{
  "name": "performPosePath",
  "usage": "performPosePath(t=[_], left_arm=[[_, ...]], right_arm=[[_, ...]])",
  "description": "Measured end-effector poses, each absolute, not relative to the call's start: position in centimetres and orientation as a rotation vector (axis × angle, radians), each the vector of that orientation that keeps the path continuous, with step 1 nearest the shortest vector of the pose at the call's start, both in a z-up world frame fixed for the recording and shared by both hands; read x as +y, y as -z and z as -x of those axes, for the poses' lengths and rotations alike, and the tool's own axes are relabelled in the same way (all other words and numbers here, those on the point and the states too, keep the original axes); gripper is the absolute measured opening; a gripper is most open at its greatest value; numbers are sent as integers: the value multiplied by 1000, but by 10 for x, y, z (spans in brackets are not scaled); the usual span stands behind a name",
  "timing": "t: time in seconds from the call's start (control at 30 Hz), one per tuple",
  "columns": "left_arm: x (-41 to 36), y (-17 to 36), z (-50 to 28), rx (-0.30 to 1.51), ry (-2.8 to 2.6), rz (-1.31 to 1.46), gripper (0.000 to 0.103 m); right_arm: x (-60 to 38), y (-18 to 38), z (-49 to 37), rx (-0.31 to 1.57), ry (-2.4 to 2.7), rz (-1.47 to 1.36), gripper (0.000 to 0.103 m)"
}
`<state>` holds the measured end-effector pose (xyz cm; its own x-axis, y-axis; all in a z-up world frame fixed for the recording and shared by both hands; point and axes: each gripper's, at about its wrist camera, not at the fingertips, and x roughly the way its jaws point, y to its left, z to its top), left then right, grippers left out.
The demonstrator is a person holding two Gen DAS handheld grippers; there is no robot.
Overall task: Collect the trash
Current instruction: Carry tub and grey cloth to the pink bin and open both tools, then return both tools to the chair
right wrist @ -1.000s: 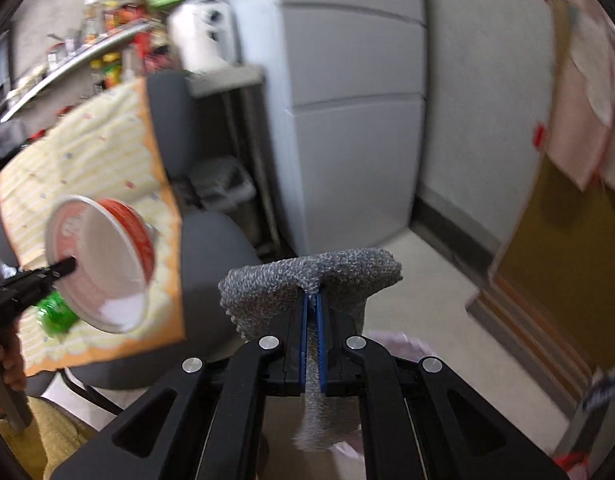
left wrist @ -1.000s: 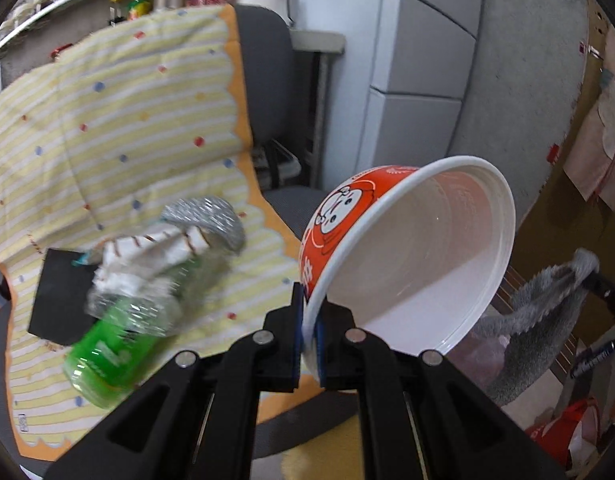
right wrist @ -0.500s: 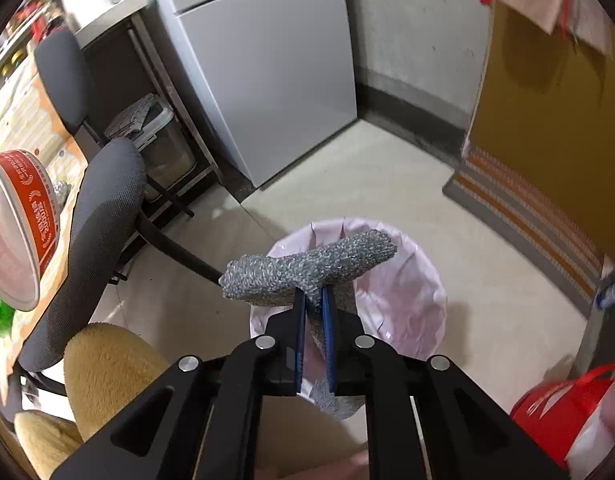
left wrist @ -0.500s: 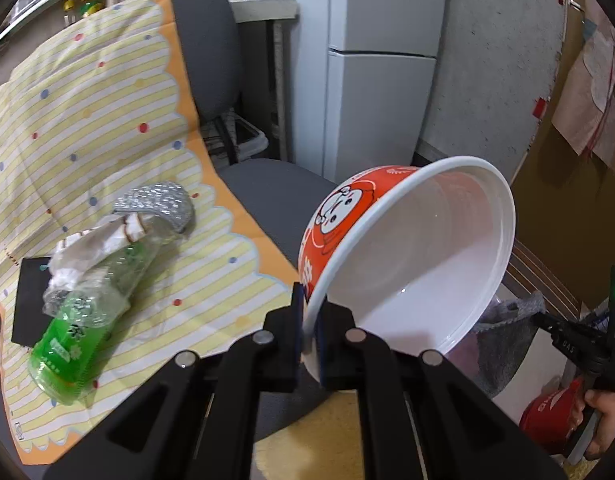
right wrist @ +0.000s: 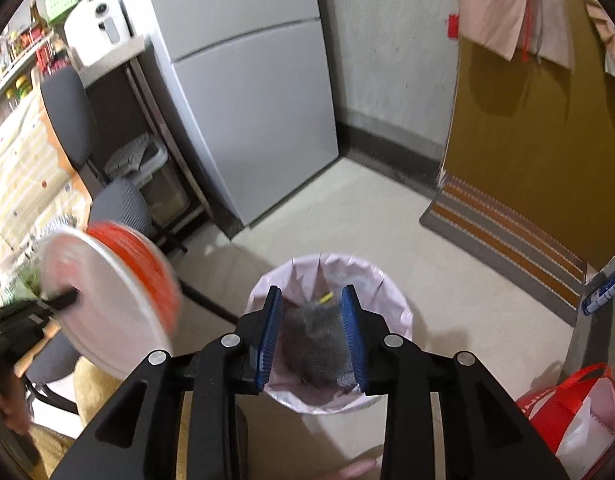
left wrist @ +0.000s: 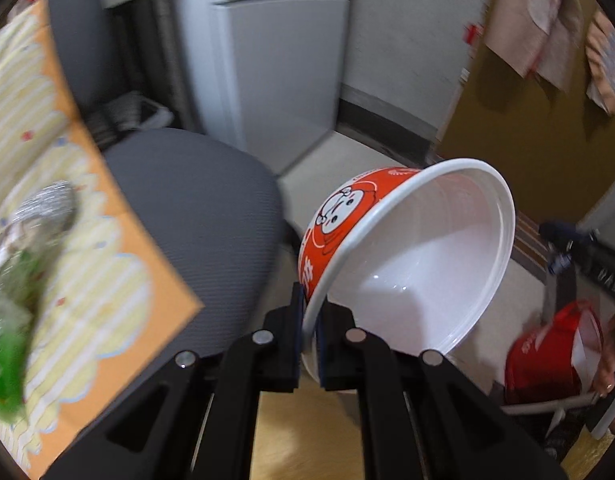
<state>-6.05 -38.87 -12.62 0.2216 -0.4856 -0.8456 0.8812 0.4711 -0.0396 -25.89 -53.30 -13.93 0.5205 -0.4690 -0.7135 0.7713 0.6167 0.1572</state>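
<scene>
My left gripper [left wrist: 310, 332] is shut on the rim of an orange and white paper bowl [left wrist: 411, 264], held tilted in the air beside the chair. The bowl also shows blurred at the left of the right wrist view [right wrist: 107, 300]. My right gripper [right wrist: 312, 336] is open above a bin lined with a pink bag [right wrist: 387, 292]. A grey scouring cloth [right wrist: 315, 344] lies in the bin between the open fingers. A green plastic bottle [left wrist: 3, 344] and a silver wrapper [left wrist: 47, 208] lie on the striped tablecloth [left wrist: 87, 320].
A grey office chair [left wrist: 195, 216] stands between the table and the bin. A grey fridge [right wrist: 247, 100] stands behind. A red bag [right wrist: 567, 412] sits on the floor at the right. A striped mat [right wrist: 507, 232] lies by a brown door.
My right gripper has opened and the grey cloth has dropped into the bin. My left gripper has swung right with the bowl, away from the table.
</scene>
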Motion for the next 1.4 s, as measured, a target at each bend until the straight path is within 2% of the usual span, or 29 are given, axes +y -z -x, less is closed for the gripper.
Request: performPosePath(t=[0.23, 0.3, 0.33, 0.37, 0.63, 0.8, 1.1, 1.23, 1.27, 1.37, 1.4], left_arm=[[-456, 161, 87, 969, 1100, -610, 5], [-474, 169, 95, 975, 1138, -637, 22], [-480, 173, 98, 977, 1160, -646, 51], [-482, 175, 100, 963, 1168, -648, 63], [-430, 166, 91, 810, 1064, -675, 62], [-384, 163, 73, 832, 971, -629, 62], [-297, 120, 52, 784, 833, -539, 62], [-248, 109, 34, 824, 735, -478, 62], [-237, 108, 29, 828, 715, -472, 62], [-203, 104, 15, 844, 621, -449, 62], [-189, 102, 9, 854, 586, -426, 62]], right_arm=[[-546, 132, 282, 644, 853, -481, 34], [-549, 135, 286, 645, 868, -489, 35], [-551, 136, 287, 648, 872, -493, 35], [-552, 139, 289, 654, 875, -500, 35], [-538, 160, 263, 733, 806, -469, 35], [-516, 185, 235, 829, 740, -486, 35], [-441, 143, 173, 801, 459, -372, 35], [-408, 126, 140, 796, 322, -316, 35], [-397, 121, 130, 788, 282, -299, 36], [-375, 108, 108, 751, 223, -268, 52], [-369, 106, 103, 747, 209, -258, 52]])
